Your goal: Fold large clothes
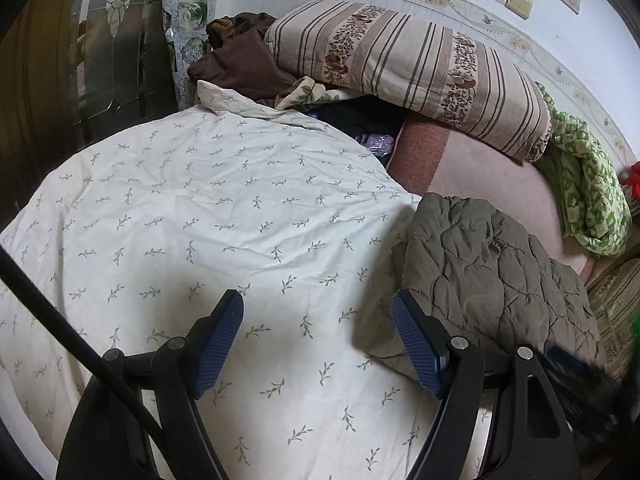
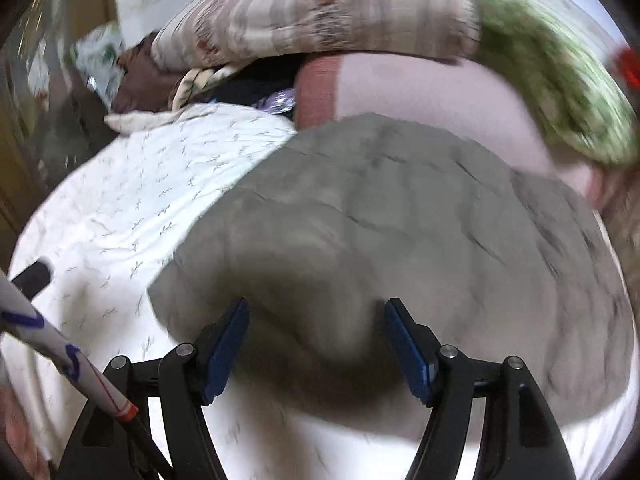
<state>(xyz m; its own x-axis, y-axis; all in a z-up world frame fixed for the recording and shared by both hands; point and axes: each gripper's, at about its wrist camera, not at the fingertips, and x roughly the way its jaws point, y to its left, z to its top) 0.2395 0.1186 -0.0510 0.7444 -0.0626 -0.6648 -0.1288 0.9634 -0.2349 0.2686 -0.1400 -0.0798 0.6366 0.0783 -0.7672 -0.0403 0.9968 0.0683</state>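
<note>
A puffy grey-green jacket lies folded up in a bundle on the bed. Under it is a white sheet with little leaf marks, and the jacket sits on the right edge of that sheet.

The left tongs hang over the sheet, just left of the jacket. They are spread wide and hold nothing. One blue pad is right by the jacket's near edge, but I cannot tell if it touches.

The right tongs are low over the jacket, at its near edge. They are spread wide too, with the jacket's cloth showing between them. That picture is blurry, so I cannot tell if they touch the cloth.

Behind the jacket, by the wall, is a big striped quilt, rolled up. To the right of the jacket is a green and white blanket. Far behind the jacket, left of the quilt, is some brown cloth. A pink bed cover shows between the jacket and the quilt.
</note>
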